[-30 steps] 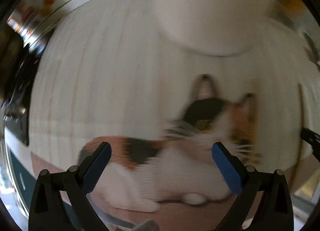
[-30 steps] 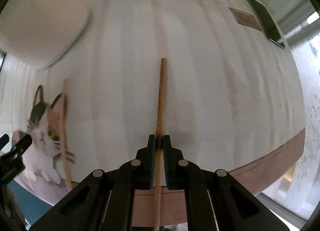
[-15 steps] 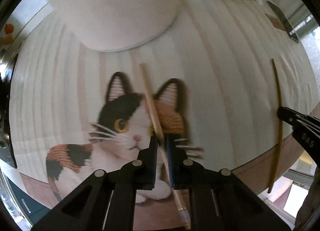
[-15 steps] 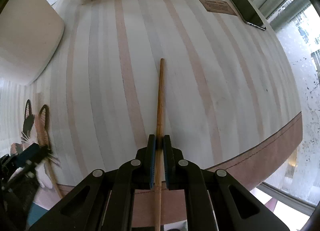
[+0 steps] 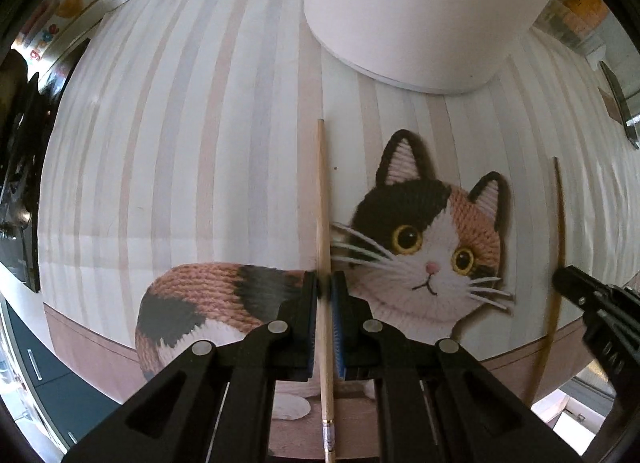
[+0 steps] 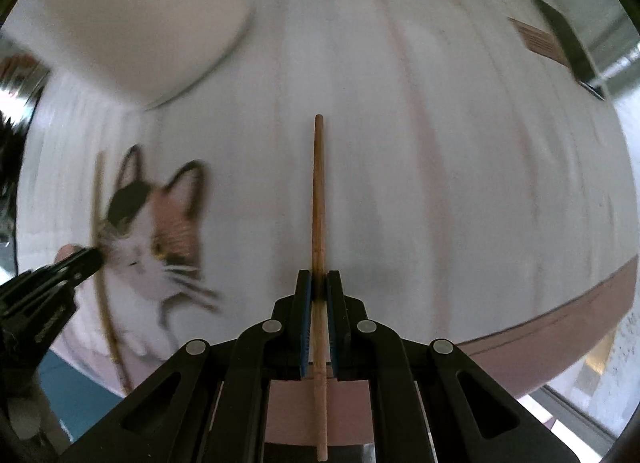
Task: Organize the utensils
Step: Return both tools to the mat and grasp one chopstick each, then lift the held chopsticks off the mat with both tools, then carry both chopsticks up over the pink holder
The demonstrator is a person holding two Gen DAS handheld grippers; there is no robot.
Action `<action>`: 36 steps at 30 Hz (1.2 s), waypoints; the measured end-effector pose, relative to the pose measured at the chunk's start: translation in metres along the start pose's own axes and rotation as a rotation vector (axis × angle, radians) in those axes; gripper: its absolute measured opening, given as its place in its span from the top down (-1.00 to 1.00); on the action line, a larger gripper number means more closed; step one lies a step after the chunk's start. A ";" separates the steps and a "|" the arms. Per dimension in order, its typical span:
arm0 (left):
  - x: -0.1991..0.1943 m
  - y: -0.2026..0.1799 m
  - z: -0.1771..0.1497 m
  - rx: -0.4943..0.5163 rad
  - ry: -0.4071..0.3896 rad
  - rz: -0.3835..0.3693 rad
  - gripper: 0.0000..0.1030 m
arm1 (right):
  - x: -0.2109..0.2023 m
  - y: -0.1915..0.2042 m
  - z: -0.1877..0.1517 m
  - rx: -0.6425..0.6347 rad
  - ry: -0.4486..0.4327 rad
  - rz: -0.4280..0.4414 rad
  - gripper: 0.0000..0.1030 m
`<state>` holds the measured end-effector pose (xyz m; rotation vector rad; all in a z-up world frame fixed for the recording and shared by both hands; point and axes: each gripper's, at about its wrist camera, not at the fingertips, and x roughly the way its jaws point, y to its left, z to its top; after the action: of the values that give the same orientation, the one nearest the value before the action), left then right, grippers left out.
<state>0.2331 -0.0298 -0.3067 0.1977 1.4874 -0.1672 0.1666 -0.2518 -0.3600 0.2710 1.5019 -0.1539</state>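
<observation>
My left gripper (image 5: 325,287) is shut on a pale wooden chopstick (image 5: 322,199) that points forward above the striped tablecloth (image 5: 180,151). My right gripper (image 6: 319,285) is shut on a darker brown chopstick (image 6: 318,199), also pointing forward above the cloth. In the left wrist view the right gripper (image 5: 560,283) and its brown chopstick (image 5: 560,223) show at the right. In the blurred right wrist view the left gripper (image 6: 94,257) and its chopstick (image 6: 98,199) show at the left. A tall white container (image 5: 420,11) stands ahead on the table.
A calico cat picture (image 5: 428,247) is printed on the cloth near the table's front edge. The white container also shows in the right wrist view (image 6: 128,23). A dark phone (image 6: 568,43) and a brown card (image 6: 536,39) lie at the far right. Colourful boxes stand at the back.
The left gripper, open and empty a second ago, closed on the pale chopstick and has lifted and straightened it. The right gripper kept hold of its chopstick and swung toward the container.
</observation>
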 end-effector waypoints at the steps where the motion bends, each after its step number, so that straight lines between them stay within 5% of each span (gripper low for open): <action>1: -0.001 -0.001 -0.001 0.006 -0.001 0.005 0.91 | 0.001 0.006 0.000 -0.016 0.002 -0.002 0.86; 19: 0.007 -0.023 0.006 -0.023 0.002 0.012 0.91 | 0.007 0.076 0.035 -0.125 0.065 -0.098 0.84; 26: 0.004 -0.020 -0.009 -0.031 -0.040 0.034 0.92 | 0.000 0.070 0.022 -0.094 0.033 -0.066 0.86; 36: -0.059 -0.010 -0.014 -0.048 -0.189 0.063 0.92 | -0.067 0.050 0.012 -0.081 -0.125 -0.037 0.86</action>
<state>0.2130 -0.0373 -0.2493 0.1847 1.2940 -0.0965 0.1873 -0.2113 -0.2882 0.1651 1.3861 -0.1365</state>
